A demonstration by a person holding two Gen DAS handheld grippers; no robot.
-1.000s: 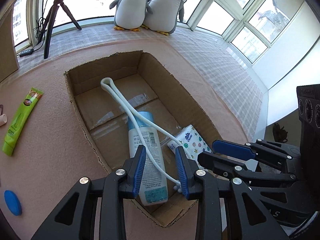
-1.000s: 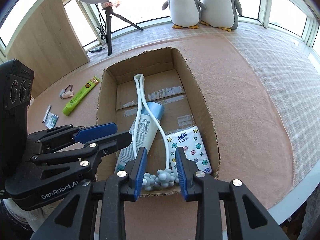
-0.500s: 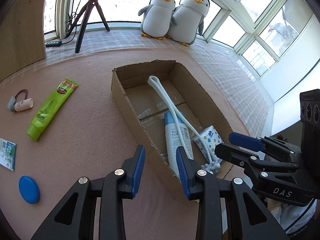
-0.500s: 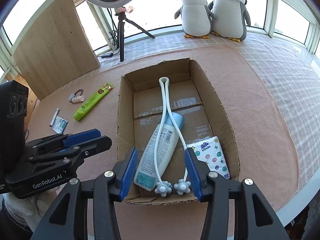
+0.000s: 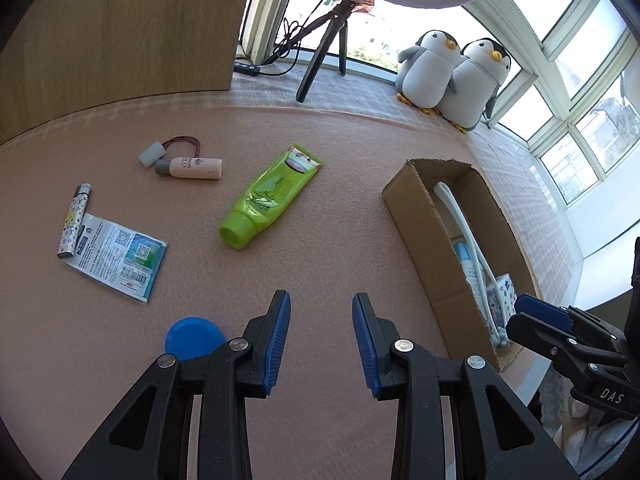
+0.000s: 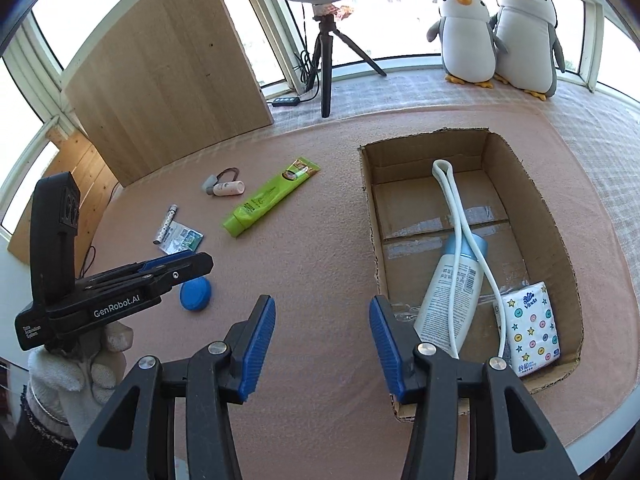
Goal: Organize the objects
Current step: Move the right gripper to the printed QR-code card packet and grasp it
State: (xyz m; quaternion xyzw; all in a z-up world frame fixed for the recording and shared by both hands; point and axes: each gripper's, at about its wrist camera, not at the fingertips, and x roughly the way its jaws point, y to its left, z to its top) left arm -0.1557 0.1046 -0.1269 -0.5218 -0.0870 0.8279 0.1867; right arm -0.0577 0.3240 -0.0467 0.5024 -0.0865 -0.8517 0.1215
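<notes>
I see both grippers spread wide, gripping nothing: left gripper [image 5: 320, 336] over bare pink felt, right gripper [image 6: 322, 344] by the cardboard box [image 6: 370, 216] wall. Glossy green tube [image 5: 272, 196] lies centre frame; flat blue disc [image 5: 192, 338] lower left.

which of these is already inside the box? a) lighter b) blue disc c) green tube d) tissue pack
d: the tissue pack lies in the near right corner of the box, beside the bottle, while the green tube, blue disc and lighter lie on the mat outside it.
</notes>
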